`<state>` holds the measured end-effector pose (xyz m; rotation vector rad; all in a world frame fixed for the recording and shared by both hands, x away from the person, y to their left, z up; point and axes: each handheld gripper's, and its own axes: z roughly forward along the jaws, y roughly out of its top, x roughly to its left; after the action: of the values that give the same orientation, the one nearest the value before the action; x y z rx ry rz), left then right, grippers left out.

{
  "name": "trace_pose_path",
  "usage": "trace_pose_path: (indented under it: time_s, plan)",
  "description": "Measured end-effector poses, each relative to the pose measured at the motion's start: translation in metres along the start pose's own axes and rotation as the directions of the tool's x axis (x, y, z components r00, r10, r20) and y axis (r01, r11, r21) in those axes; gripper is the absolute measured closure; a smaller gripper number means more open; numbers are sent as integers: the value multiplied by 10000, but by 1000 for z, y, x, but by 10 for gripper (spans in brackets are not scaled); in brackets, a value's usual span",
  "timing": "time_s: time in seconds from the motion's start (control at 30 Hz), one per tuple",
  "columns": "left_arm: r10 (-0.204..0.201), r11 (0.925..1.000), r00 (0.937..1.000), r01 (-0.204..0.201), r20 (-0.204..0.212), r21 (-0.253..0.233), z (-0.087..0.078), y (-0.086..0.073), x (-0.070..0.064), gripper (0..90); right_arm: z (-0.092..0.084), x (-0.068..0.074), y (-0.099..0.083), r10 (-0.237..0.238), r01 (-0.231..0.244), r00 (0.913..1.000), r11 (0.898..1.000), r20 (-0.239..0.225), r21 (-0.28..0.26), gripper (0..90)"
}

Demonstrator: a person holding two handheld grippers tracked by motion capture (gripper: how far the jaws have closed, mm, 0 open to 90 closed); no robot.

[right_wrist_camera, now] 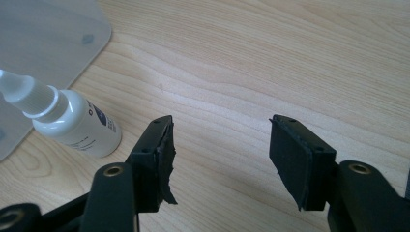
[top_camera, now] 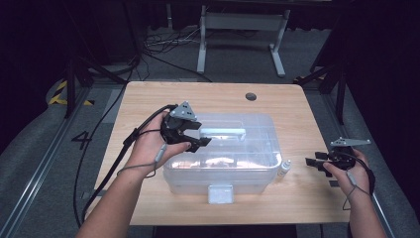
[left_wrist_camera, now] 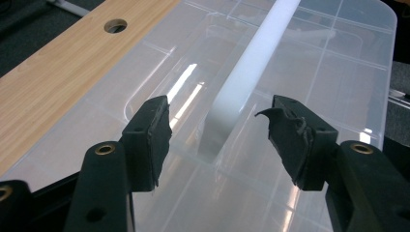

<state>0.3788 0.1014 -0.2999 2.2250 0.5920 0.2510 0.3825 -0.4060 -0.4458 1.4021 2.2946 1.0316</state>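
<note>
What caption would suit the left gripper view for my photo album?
Open left gripper poised around the white handle of a clear plastic box lid.

Wooden table (top_camera: 148, 99), cable hole (top_camera: 251, 96), grey floor (top_camera: 29, 148) behind.

Clear plastic storage box (top_camera: 220, 163) with white bar handle (top_camera: 222, 132)
It is sitting closed and upright, its handle lying flat along the lid's middle.
</note>
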Motion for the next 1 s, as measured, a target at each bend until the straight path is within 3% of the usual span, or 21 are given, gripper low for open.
trace_pose_path:
  time_s: [0.2, 0.37, 0.5, 0.6, 1.0]
  plan:
    - [-127, 9998, 9995, 131, -299, 144, 7, 3, -2, 475, 1, 1, 1, -35, 35, 10000, 10000, -47, 21, 424]
    - [167, 9990, 9986, -146, -504, 412, 11, 5, -2, 605, 0, 1, 1, -25, 25, 10000, 10000, -57, 4, 423]
    - [-85, 9993, 9986, 103, -513, 356, 14, 4, -8, 627, 0, 1, 0, -1, 1, 10000, 10000, -69, 0, 420]
    - [59, 9990, 9949, -14, -1003, 447, 15, 5, -12, 698, -1, 1, 1, 37, -40, 9996, 9999, -286, -98, 420]
    - [205, 9971, 9941, -125, -1061, 755, 15, 9, -10, 713, -2, 2, 1, 17, -22, 9995, 9999, -322, -168, 416]
